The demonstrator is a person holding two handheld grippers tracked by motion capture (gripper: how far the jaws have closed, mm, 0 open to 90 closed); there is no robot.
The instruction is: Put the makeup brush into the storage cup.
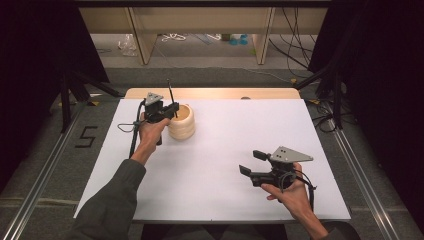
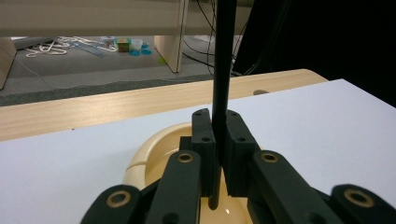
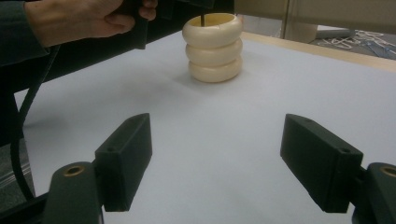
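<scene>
**A:** While the left gripper (image 1: 167, 111) sits in the upper left of the high view, what has it got?

**B:** Its jaws are pressed tight on a thin black rod (image 2: 223, 60), held upright, with the lower tip hanging inside the mouth of the cream ribbed holder (image 1: 182, 122). The holder stands on the white tabletop (image 1: 225, 150) just right of that gripper.

**A:** How would the rod handle, do you reckon?

**B:** It looks stiff, light and smooth, so I'd guess it could slide in a loose pinch. The grip is low on the shaft, which seems sensible for guiding the tip down. The holder looks like hard ceramic or plastic, three bulging rings stacked; probably steady, though a sideways knock could shift it on that smooth top.

**A:** And the right gripper (image 1: 250, 162)?

**B:** Lower right of the high view, jaws spread wide with nothing between them, well apart from the holder.

**A:** What of the surroundings?

**B:** A pale wooden edge (image 1: 210, 93) shows at the table's far side. Beyond it is grey floor with cables (image 1: 295, 50), wooden furniture legs, and dark curtains along both sides.
</scene>
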